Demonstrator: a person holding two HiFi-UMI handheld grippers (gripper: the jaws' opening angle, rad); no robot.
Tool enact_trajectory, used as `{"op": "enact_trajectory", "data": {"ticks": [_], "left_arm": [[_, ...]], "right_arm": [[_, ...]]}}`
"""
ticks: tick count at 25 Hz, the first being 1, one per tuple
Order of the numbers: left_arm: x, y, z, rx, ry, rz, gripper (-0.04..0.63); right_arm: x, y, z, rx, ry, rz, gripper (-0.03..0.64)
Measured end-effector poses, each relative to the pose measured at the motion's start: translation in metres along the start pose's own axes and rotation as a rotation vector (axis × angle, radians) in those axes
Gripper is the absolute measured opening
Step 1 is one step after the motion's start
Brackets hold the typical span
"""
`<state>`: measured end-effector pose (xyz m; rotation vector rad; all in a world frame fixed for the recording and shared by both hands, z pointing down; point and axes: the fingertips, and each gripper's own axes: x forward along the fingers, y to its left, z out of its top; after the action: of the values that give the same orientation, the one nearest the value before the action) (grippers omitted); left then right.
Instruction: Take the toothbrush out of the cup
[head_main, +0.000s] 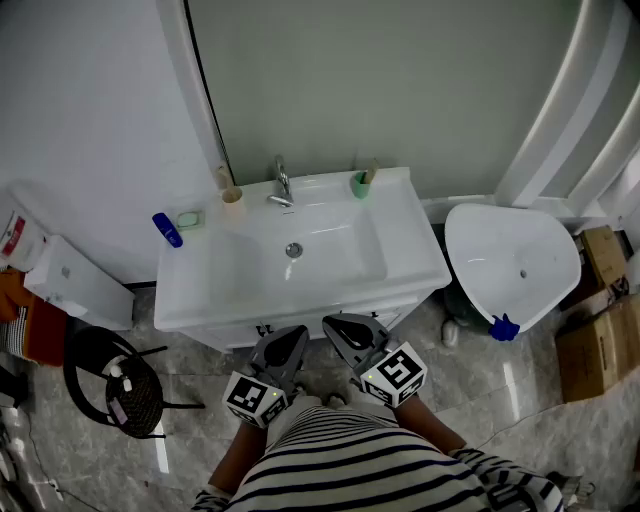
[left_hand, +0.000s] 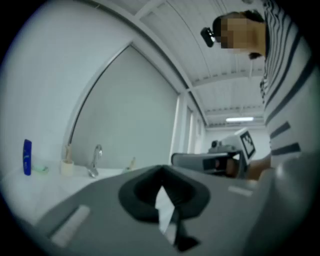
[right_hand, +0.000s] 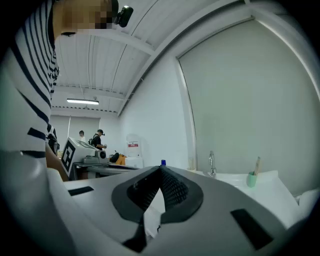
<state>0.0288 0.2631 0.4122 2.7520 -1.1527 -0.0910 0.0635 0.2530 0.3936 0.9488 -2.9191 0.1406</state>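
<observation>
**Head view.**
- The white washbasin (head_main: 405, 272) is standing against the wall. Its back ledge is carrying, left to right, a blue bottle (head_main: 167, 229), a soap dish (head_main: 189, 218), a beige cup (head_main: 233, 201), the tap (head_main: 282, 183) and a green cup (head_main: 359, 186).
- The toothbrush (head_main: 370, 173) is leaning in the green cup, with its handle rising above the rim. (The beige cup is also holding a stick-like handle, too small to identify.)
- The left gripper (head_main: 290, 342) and right gripper (head_main: 348, 332) are hanging side by side at the basin's front edge, close to the person's striped shirt. Both are well apart from either cup. This is probably a ready posture, with the task not yet begun.

**Left gripper view.**
- The left gripper (left_hand: 162, 197) is pointing level across the basin, its jaws lying pressed together with nothing between them.
- The beige cup (left_hand: 66, 167) and the tap (left_hand: 95, 161) are showing far off at the left.

**Right gripper view.**
- The right gripper (right_hand: 160, 192) is likewise pointing level, its jaws meeting and empty.
- The green cup (right_hand: 251, 180) is sitting on the ledge to the right of the tap (right_hand: 212, 164).
- The toothbrush (right_hand: 257, 165) is slanting up out of the cup, so its handle is standing free above the rim as the obvious part to grasp.
- The cup is on this gripper's side of the basin, which probably makes the right gripper the better placed. Its jaws would need parting before they go round the handle.
</observation>
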Motion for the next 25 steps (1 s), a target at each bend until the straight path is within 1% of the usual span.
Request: {"op": "enact_trajectory", "data": {"ticks": [5, 11, 19, 23, 25], "left_arm": [[0.003, -0.004, -0.001, 0.013, 0.006, -0.014, 0.008], [0.005, -0.01, 0.001, 0.01, 0.004, -0.007, 0.008], [0.008, -0.016, 0.001, 0.028, 0.009, 0.001, 0.008], [0.008, -0.02, 0.002, 0.029, 0.006, 0.011, 0.008], [0.007, -0.018, 0.002, 0.03, 0.009, 0.013, 0.008]], "right_arm": [[-0.004, -0.002, 0.001, 0.002, -0.004, -0.005, 0.006], [-0.01, -0.003, 0.001, 0.002, -0.011, -0.003, 0.006], [-0.016, -0.006, 0.003, 0.005, -0.019, 0.007, 0.006], [-0.021, -0.007, 0.01, 0.057, -0.076, 0.041, 0.006], [-0.02, -0.008, 0.013, 0.071, -0.098, 0.043, 0.006]]}}
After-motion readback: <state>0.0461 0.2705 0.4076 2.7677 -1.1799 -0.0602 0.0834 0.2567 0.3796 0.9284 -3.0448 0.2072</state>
